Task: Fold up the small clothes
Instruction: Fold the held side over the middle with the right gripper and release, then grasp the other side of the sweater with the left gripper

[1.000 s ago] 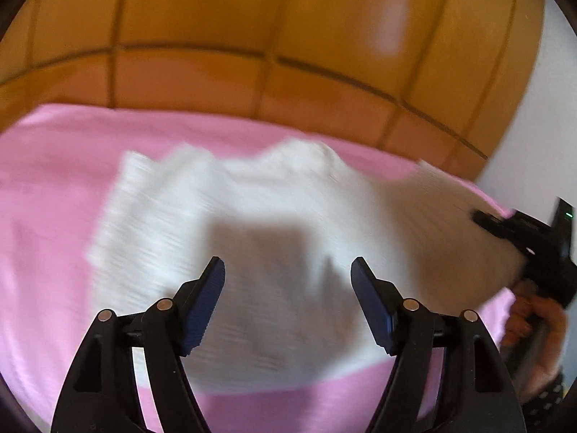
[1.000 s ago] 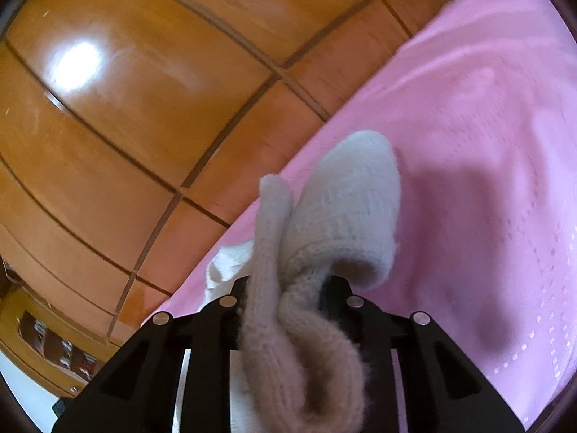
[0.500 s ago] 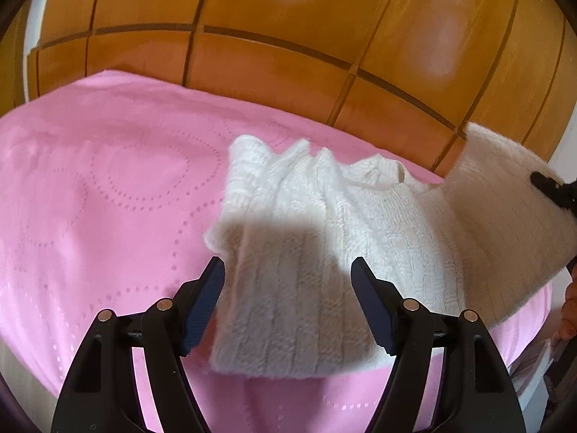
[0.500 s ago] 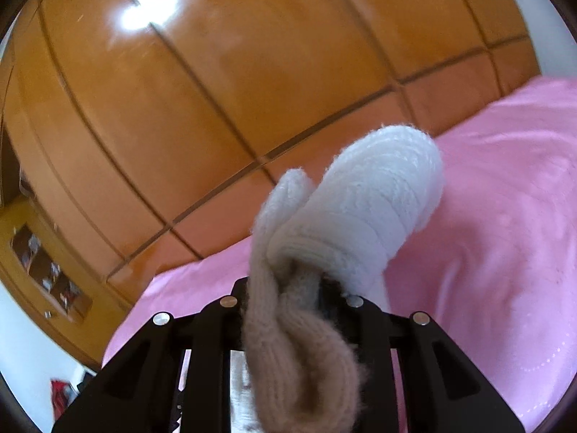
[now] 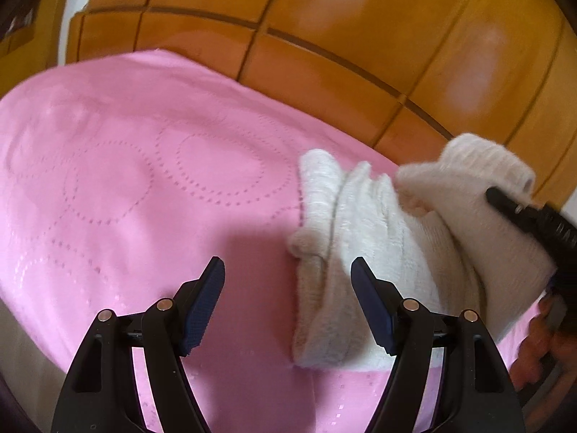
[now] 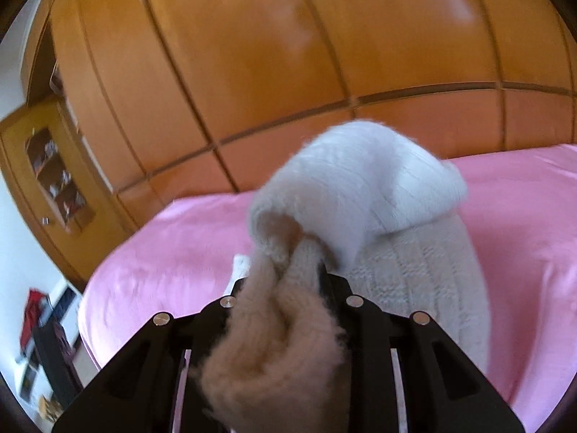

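Note:
A small white knitted sweater (image 5: 364,238) lies bunched on the pink bedspread (image 5: 144,198), to the right of my left gripper (image 5: 288,281), which is open and empty just above the bedspread. My right gripper (image 6: 303,270) is shut on a fold of the sweater (image 6: 360,195) and holds that part lifted, draped over its fingers. In the left wrist view the right gripper (image 5: 519,213) shows at the right edge, with the lifted part of the sweater hanging from it. Its fingertips are hidden by the knit.
A wooden panelled wardrobe (image 5: 324,18) stands right behind the bed. In the right wrist view a wooden shelf unit (image 6: 54,176) stands at the left, and the bed's left edge (image 6: 90,310) drops to the floor.
My left gripper has swung left, so the sweater now sits at its right. My right gripper has carried its held part up and over the rest, bunching the sweater narrower.

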A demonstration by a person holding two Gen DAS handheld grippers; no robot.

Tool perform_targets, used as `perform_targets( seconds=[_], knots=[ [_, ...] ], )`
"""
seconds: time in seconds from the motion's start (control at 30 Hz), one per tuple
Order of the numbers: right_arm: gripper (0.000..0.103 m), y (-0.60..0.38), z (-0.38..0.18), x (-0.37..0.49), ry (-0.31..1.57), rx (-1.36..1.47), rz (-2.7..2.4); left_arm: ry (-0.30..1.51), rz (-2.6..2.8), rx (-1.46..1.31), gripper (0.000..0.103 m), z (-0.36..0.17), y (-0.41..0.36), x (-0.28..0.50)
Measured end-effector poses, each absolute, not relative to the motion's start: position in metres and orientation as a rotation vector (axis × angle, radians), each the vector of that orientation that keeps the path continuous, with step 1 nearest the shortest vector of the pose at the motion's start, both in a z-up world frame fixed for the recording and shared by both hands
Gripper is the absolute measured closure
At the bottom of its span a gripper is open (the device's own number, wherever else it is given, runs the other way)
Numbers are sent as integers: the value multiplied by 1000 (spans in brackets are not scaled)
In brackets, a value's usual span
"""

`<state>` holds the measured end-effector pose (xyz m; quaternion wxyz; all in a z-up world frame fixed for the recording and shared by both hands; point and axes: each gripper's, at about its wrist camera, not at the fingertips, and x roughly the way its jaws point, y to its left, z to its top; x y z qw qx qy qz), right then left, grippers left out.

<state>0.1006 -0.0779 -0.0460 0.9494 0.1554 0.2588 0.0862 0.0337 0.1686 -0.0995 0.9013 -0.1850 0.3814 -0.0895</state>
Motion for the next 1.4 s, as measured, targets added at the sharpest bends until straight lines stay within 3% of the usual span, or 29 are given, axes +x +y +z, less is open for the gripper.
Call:
perform_targets(
  seconds=[0.1, 0.17, 0.23, 0.33, 0.53, 0.73, 0.83, 1.0, 1.03, 1.07, 1.17, 1.27, 1.4],
  knots=[
    [80, -54, -64, 110, 576, 222, 189, 801, -176, -400, 32, -103, 175, 36],
    [73, -39, -79, 116, 629, 153, 202, 806, -169, -405, 32, -104, 178, 37],
    [47, -32, -93, 116, 664, 139, 247, 815, -171, -420, 32, -106, 181, 36],
    [18, -28, -103, 104, 649, 163, 367, 825, -177, -442, 32, -109, 184, 34],
    [7, -36, -89, 58, 553, 95, 396, 785, -306, -513, 32, -97, 179, 29],
    [3, -112, -68, 25, 455, 248, 192, 793, -526, -558, 32, -75, 140, 37],
    [2, -157, -70, 25, 454, 344, -13, 856, -606, -563, 22, -71, 114, 53],
    [2, -228, -86, 50, 571, 486, -236, 1035, -579, -512, 23, -88, 73, 100],
    [2, -228, -86, 50, 571, 486, -236, 1069, -587, -528, 33, -94, 69, 106],
    [2, -230, -88, 56, 591, 476, -250, 1095, -592, -559, 50, -100, 65, 112],
    [2, -230, -99, 76, 647, 426, -276, 1107, -559, -554, 70, -103, 56, 119],
    [3, -208, -113, 100, 709, 387, -238, 1070, -578, -535, 84, -91, 57, 118],
    [3, -183, -106, 99, 699, 316, -180, 969, -602, -579, 84, -63, 90, 116]
  ],
)
